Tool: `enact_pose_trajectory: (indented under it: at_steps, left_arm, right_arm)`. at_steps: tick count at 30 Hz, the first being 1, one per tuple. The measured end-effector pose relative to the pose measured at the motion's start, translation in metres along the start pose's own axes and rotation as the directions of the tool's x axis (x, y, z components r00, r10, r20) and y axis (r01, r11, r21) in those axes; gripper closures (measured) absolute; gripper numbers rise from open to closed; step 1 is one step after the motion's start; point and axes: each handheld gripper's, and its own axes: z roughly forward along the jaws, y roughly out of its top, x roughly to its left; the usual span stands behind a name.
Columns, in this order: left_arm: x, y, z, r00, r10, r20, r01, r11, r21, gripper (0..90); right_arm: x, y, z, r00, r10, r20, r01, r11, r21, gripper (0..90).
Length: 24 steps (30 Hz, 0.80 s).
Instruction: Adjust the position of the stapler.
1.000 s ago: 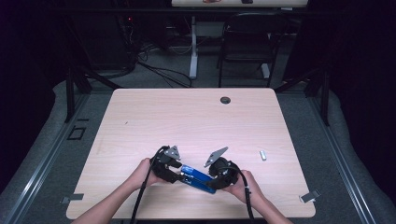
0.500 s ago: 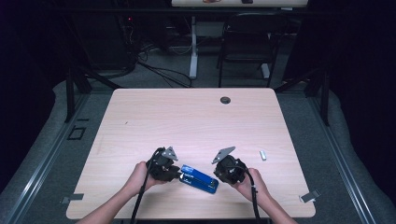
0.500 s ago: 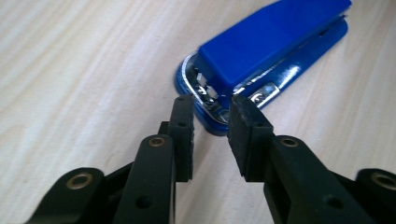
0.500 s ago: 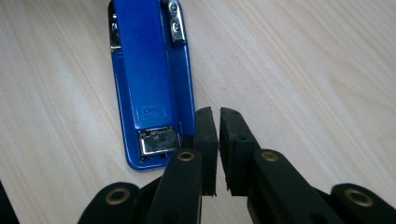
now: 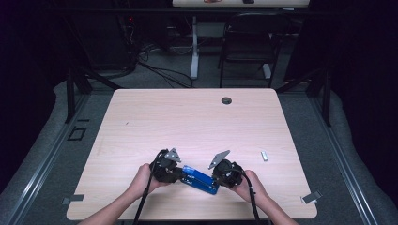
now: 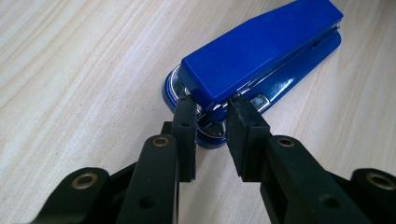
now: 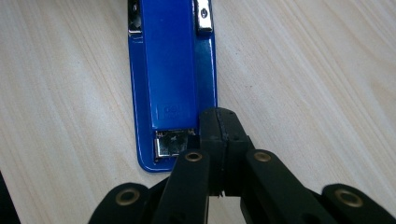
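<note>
A blue stapler [image 5: 199,178] lies flat near the table's front edge, between my two grippers. My left gripper [image 5: 180,174] sits at its left, hinge end. In the left gripper view the two pads [image 6: 240,121] clasp the stapler's [image 6: 261,51] rounded rear, so the left gripper [image 6: 212,116] is shut on it. My right gripper [image 5: 216,180] is at the stapler's other end. Its jaws have just been closing, and in the right gripper view they meet with nothing between them. There the right gripper [image 7: 219,126] rests over the front corner of the stapler [image 7: 170,70].
The pale wooden table [image 5: 187,122] has a round cable hole [image 5: 226,100] near its far edge. A small silvery piece [image 5: 264,155] lies to the right of my right hand. A dark chair [image 5: 248,37] and cables stand on the floor beyond the table.
The right gripper has shifted slightly to the right, so more of the stapler shows between the two grippers. The stapler and the left gripper have stayed in place.
</note>
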Motion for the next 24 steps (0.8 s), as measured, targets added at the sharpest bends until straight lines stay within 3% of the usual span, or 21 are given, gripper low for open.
enact_pose_trajectory:
  at_steps: [7, 11, 14, 18, 24]
  left_arm:
    - [-0.002, 0.002, 0.003, 0.9996, 0.014, -0.024, -0.014, 0.9999, 0.000, 71.9]
    - [-0.002, 0.002, 0.003, 0.9998, 0.013, -0.017, -0.014, 0.9999, -0.006, 72.0]
    - [-0.002, 0.001, 0.003, 0.9996, 0.014, -0.023, -0.015, 0.9999, -0.008, 72.2]
    - [-0.001, 0.001, 0.003, 0.9996, 0.011, -0.025, -0.012, 0.9999, -0.010, 72.5]
    - [-0.001, 0.001, 0.002, 0.9994, 0.018, -0.031, -0.018, 0.9998, -0.004, 73.2]
  right_arm:
    - [0.007, -0.001, 0.006, 0.9995, -0.020, -0.023, 0.021, 1.000, 0.023, 90.0]
    - [0.009, 0.000, 0.007, 0.9995, -0.024, -0.019, 0.024, 0.999, 0.028, 90.0]
    - [0.014, 0.002, 0.006, 0.9987, -0.024, -0.046, 0.026, 0.999, 0.036, 90.0]
    - [0.022, 0.006, 0.007, 0.9977, -0.061, -0.032, 0.063, 0.996, 0.064, 90.0]
    - [0.028, 0.007, 0.009, 0.9971, -0.059, -0.048, 0.063, 0.996, 0.070, 90.0]
